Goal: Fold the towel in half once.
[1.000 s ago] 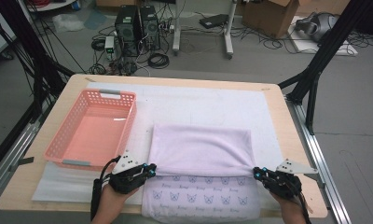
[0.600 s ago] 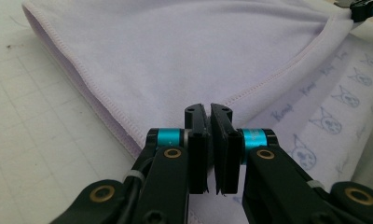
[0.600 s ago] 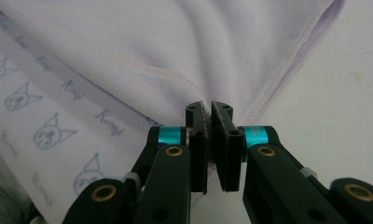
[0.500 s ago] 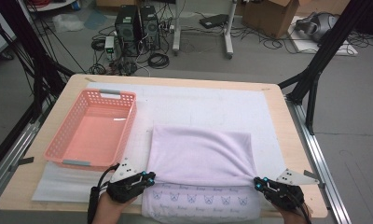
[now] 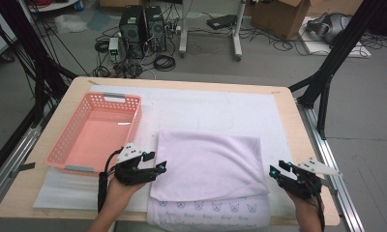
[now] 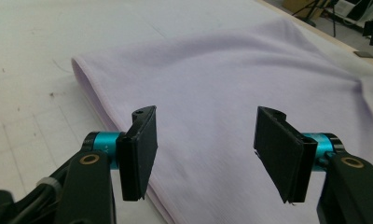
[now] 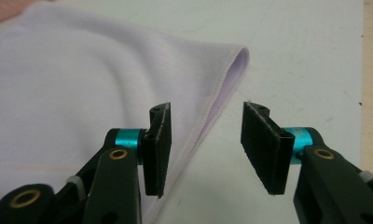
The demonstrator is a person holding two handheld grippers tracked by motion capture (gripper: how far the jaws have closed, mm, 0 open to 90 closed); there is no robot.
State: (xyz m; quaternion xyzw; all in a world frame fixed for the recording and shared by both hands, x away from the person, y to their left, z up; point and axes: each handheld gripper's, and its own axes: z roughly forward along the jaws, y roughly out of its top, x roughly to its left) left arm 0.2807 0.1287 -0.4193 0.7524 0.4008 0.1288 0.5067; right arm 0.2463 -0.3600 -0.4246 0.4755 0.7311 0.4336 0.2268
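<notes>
A folded lilac towel (image 5: 208,164) lies flat on the white mat, its printed underside showing along the near edge (image 5: 208,210). My left gripper (image 5: 158,168) sits just off the towel's left edge; its jaws have just been opening and stand apart above the towel (image 6: 212,93) with nothing pressed between them. My right gripper (image 5: 277,170) is just off the towel's right edge. Its jaws have also just been opening, and the towel's hemmed edge (image 7: 222,93) lies below the gap, untouched by the pads. In the gripper views the left gripper (image 6: 205,154) and right gripper (image 7: 205,144) are both open.
A pink plastic basket (image 5: 68,142) stands empty at the left of the table, close behind my left hand. The white mat (image 5: 215,104) covers most of the wooden table (image 5: 307,145). Computers, cables and boxes lie on the floor beyond the far edge.
Both grippers have let go of the towel's near corners and drawn outward, away from its left and right edges. The towel's upper layer now lies flat, released.
</notes>
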